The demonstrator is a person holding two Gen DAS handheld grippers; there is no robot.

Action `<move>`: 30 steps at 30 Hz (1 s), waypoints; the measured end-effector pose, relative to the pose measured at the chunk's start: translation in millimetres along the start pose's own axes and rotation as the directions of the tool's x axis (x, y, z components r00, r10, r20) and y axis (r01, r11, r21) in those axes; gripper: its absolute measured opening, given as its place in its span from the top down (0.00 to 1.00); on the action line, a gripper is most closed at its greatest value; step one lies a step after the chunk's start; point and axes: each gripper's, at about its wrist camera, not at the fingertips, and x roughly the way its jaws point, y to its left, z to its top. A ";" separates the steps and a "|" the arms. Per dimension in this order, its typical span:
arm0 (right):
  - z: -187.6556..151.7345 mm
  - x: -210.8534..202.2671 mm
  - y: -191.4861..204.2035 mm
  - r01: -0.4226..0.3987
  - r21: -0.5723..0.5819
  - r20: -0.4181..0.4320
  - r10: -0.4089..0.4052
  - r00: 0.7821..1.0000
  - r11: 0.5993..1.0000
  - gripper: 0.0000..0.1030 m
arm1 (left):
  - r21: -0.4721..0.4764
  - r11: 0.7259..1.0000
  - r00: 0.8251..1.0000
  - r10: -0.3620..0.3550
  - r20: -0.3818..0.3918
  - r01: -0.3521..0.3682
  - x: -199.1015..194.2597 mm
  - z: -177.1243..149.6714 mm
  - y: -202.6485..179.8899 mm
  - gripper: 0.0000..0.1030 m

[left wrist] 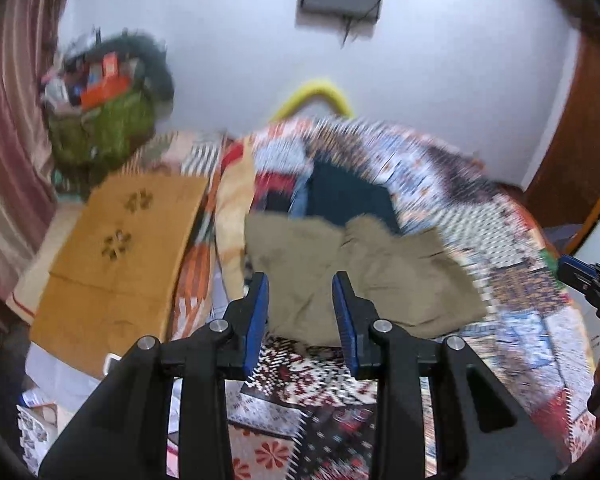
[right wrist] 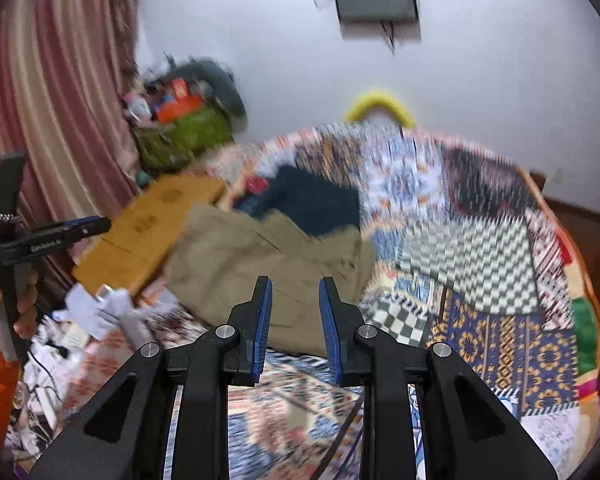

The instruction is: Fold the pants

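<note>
A: Which step is this?

B: Likely the approach. Khaki pants (left wrist: 352, 276) lie rumpled mid-frame on a patchwork quilt (left wrist: 520, 280). The left gripper (left wrist: 302, 312) and right gripper (right wrist: 294, 312) both gape, holding nothing.

A: Next move?

B: Probably pinching an edge to spread them flat.

A: Any writing?

B: White lettering on the gripper at left centre of the right view, too blurred to read.

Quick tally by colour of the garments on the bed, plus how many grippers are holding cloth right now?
Khaki pants: 1
Dark navy garment: 1
Other clothes beside it, red and blue: too blurred to count
Grippers holding cloth: 0; left gripper and right gripper are both open, clear of the pants
Total garments clearly countable: 2
</note>
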 end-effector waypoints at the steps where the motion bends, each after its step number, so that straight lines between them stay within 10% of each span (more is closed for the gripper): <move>1: 2.3 -17.0 6.6 -0.013 -0.003 0.031 0.013 0.999 1.000 0.79 | 0.012 1.000 0.999 -0.005 0.033 0.004 -19.8 -0.2 -6.5 0.68; 13: -22.5 -165.9 90.2 -0.010 -0.117 0.355 0.051 0.933 0.993 0.78 | 0.099 0.995 0.946 -0.052 0.320 0.021 -199.7 -50.5 -68.6 0.60; 24: -60.5 -198.0 113.5 0.048 -0.070 0.437 -0.013 0.899 0.996 0.25 | 0.043 0.998 0.903 -0.057 0.425 0.042 -267.1 -95.1 -81.8 0.09; 30: -66.6 -206.2 111.2 0.100 -0.040 0.456 -0.071 0.887 0.994 0.03 | 0.035 0.999 0.894 -0.040 0.445 0.027 -282.0 -106.7 -87.0 0.01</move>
